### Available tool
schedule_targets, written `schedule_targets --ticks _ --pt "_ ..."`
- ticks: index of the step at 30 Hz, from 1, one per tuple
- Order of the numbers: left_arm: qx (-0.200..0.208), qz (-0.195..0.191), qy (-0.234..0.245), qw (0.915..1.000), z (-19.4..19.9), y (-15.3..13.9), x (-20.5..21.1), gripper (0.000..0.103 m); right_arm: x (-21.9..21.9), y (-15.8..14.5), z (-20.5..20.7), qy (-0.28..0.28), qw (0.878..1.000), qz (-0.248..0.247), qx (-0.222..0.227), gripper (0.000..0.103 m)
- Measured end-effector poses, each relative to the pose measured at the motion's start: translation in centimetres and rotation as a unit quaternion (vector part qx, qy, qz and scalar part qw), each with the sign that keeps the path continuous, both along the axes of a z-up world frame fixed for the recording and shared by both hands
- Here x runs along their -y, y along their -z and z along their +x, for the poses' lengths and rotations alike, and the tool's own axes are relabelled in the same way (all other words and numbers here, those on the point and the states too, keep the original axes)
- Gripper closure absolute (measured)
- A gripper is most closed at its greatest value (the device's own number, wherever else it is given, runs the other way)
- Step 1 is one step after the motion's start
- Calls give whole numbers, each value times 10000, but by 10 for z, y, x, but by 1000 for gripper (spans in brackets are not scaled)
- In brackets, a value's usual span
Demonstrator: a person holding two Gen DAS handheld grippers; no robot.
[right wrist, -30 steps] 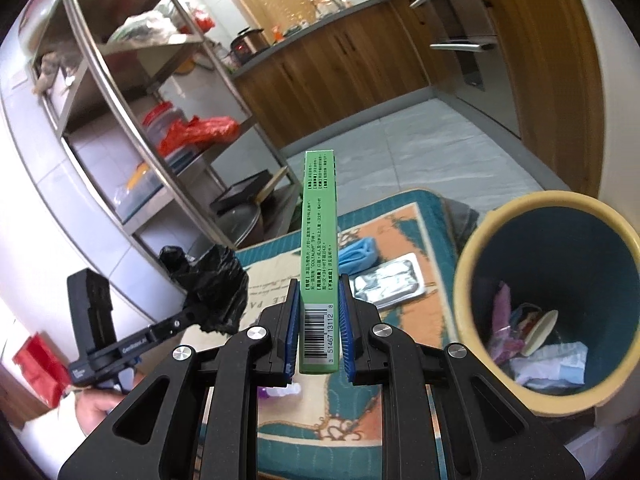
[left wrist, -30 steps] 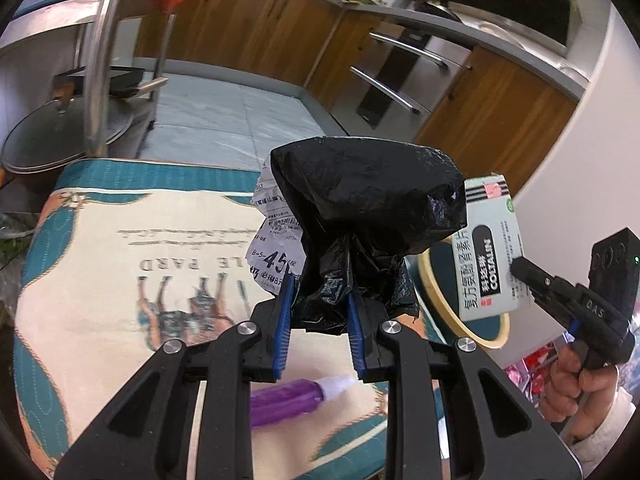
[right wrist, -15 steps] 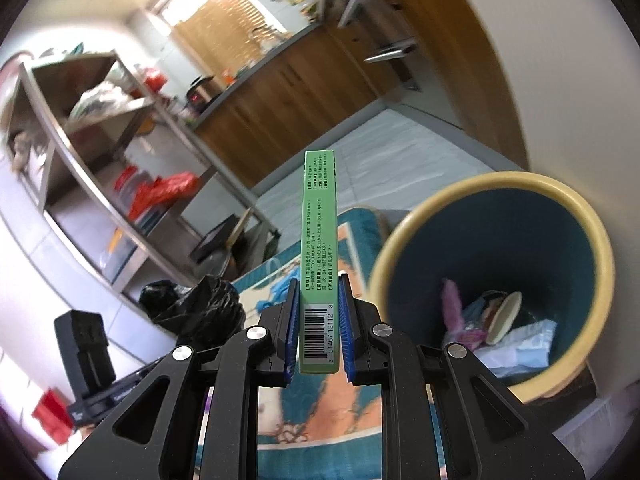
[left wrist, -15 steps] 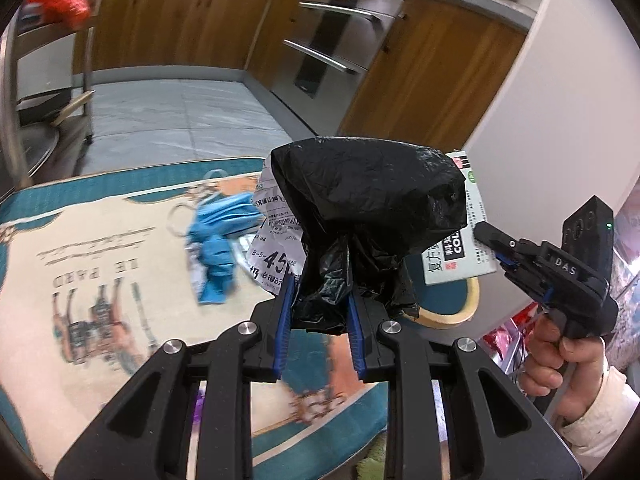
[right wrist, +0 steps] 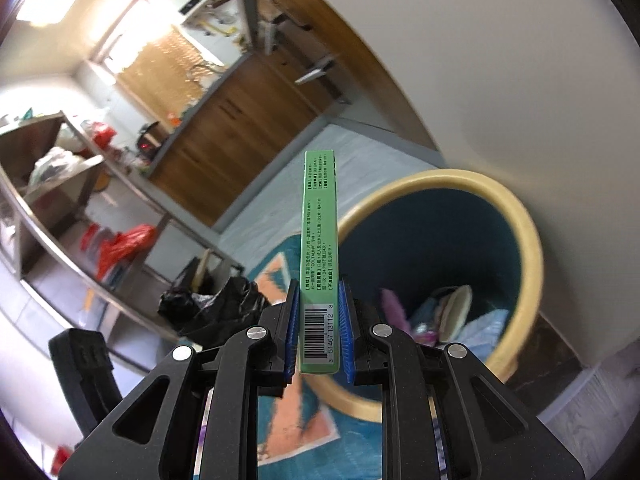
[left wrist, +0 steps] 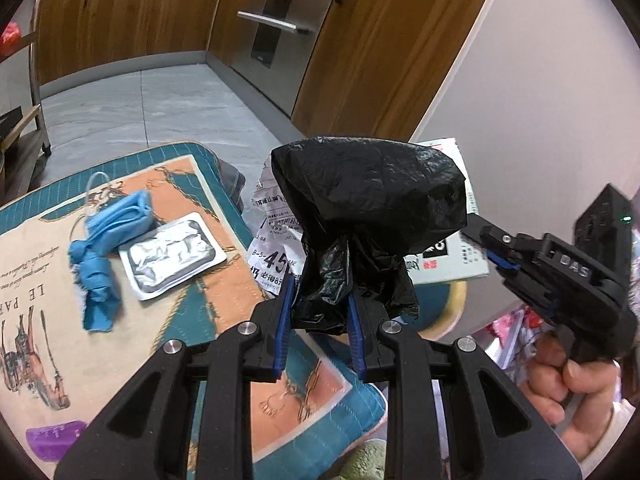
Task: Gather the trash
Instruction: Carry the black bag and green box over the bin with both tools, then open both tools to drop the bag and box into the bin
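Kitchen cabinets (left wrist: pixel 120 20) and a patterned teal mat (left wrist: pixel 168 292) lay behind your jaws. Left of your left gripper (left wrist: pixel 320 328) sat a blue glove (left wrist: pixel 108 248) and a foil pack (left wrist: pixel 176 258). Its jaws were clamped on a black bag (left wrist: pixel 372 208) with a receipt (left wrist: pixel 272 256). Your right gripper (right wrist: pixel 320 332) pinched a green box (right wrist: pixel 319 248) edge-on; beyond and right of its jaws stood the yellow-rimmed bin (right wrist: pixel 532 240), trash inside.
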State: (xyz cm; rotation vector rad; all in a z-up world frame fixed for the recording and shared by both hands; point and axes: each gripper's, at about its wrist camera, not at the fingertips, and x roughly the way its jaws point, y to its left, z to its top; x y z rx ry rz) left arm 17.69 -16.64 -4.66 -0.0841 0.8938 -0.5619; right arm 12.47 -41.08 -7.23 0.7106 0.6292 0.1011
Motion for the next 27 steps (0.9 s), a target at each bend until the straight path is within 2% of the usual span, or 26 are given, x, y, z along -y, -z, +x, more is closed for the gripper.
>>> schedule_targets --ticks 10,19,25,27 --pt "-221 507 124 9984 22 27 48 79 12 23 -1 300 9975 -171 -612 84" --pt "-383 643 205 9970 32 39 62 79 9 29 4 313 9959 -245 -812 83" --pt "-446 620 270 9967 33 41 63 74 12 36 6 303 9946 -215 -965 83" --pt "-452 613 251 9968 32 41 62 67 13 37 7 298 9944 -208 -993 83"
